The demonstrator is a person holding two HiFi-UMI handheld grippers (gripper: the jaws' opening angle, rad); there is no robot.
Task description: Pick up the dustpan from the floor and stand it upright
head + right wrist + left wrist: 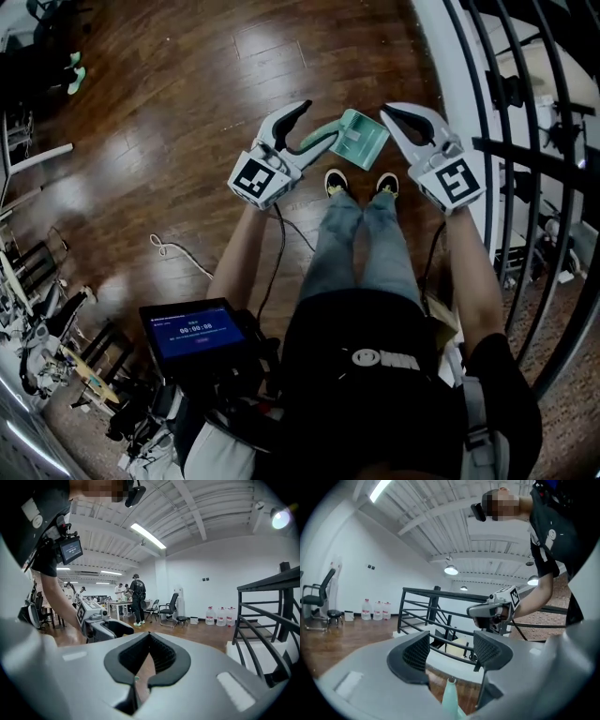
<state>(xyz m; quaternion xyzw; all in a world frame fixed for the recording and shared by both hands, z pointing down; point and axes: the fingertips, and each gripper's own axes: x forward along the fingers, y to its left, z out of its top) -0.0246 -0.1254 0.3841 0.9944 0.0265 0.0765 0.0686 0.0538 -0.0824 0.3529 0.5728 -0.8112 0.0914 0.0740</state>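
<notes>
The teal dustpan (364,137) sits on the wooden floor just ahead of the person's shoes (336,182), its handle (319,142) slanting toward my left gripper (298,127). In the left gripper view that gripper (451,641) is open, and the handle's tip (450,696) pokes up low between the jaws, touching neither pad. My right gripper (389,112) hovers just right of the pan with its fingers together. In the right gripper view its pads (149,637) meet at the tips, nothing is gripped, and a sliver of teal (136,679) shows below.
A black stair railing (525,141) and a white ledge run close along the right. A loose cable (178,253) lies on the floor at the left. A tablet (195,330) hangs at the person's waist. Water jugs (377,610), an office chair (318,602) and people (137,597) stand far off.
</notes>
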